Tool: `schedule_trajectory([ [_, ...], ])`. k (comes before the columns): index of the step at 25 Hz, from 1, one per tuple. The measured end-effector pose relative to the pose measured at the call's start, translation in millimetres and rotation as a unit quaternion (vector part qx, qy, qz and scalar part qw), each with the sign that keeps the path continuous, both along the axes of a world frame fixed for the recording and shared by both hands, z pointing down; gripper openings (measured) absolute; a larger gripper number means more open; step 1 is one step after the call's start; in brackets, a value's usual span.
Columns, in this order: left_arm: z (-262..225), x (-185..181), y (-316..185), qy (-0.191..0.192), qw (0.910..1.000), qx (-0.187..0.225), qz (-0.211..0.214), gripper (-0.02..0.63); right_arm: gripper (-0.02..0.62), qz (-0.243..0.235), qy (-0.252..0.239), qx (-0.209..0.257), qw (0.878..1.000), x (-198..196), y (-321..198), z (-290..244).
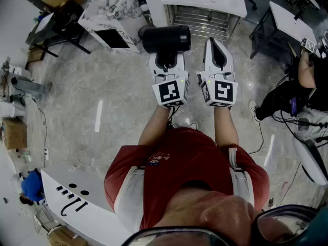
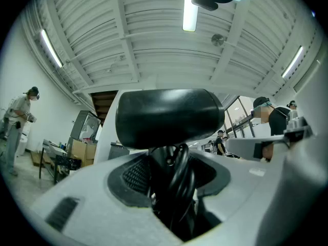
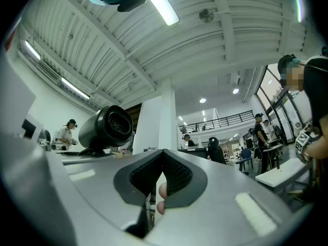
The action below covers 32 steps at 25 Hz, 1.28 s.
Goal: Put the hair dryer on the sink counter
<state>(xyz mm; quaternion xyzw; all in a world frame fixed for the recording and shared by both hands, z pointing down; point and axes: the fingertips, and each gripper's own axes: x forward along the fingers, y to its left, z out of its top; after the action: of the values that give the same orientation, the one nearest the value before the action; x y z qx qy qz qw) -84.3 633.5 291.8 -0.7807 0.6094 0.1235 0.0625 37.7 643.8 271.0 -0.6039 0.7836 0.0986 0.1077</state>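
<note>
Obs: the left claw [image 1: 166, 60] is gripping the hair dryer [image 1: 166, 39] by its handle. The black barrel is sitting crosswise just beyond the jaw tips, and the coiled cord [image 2: 180, 170] is bunching against the handle between the 2 jaws. The right claw [image 1: 218, 49] is hanging just beside the left one, jaws together, carrying nothing.

Judgement: the shell is looking rigid, smooth and barrel-heavy, so it may be pivoting in the grip. The handle close under the barrel looks the best hold. The soft cord may be slipping loose. No sink bench is showing in any view.
</note>
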Motion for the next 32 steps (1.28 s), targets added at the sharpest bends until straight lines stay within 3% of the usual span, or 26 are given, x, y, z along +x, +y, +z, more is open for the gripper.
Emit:
schedule_trajectory([
  [19,0,-72,27,-0.008,0.9998,0.010,0.017,0.201,0.002,0.007,-0.010,0.010,1.000,-76,32,6],
  [26,7,-88,27,0.006,0.9996,0.012,0.025,0.202,0.002,0.017,-0.008,0.004,1.000,-87,35,18],
  [32,7,-76,5,0.004,0.9991,0.017,0.038,0.201,0.002,0.029,-0.014,0.002,0.999,-74,13,22],
])
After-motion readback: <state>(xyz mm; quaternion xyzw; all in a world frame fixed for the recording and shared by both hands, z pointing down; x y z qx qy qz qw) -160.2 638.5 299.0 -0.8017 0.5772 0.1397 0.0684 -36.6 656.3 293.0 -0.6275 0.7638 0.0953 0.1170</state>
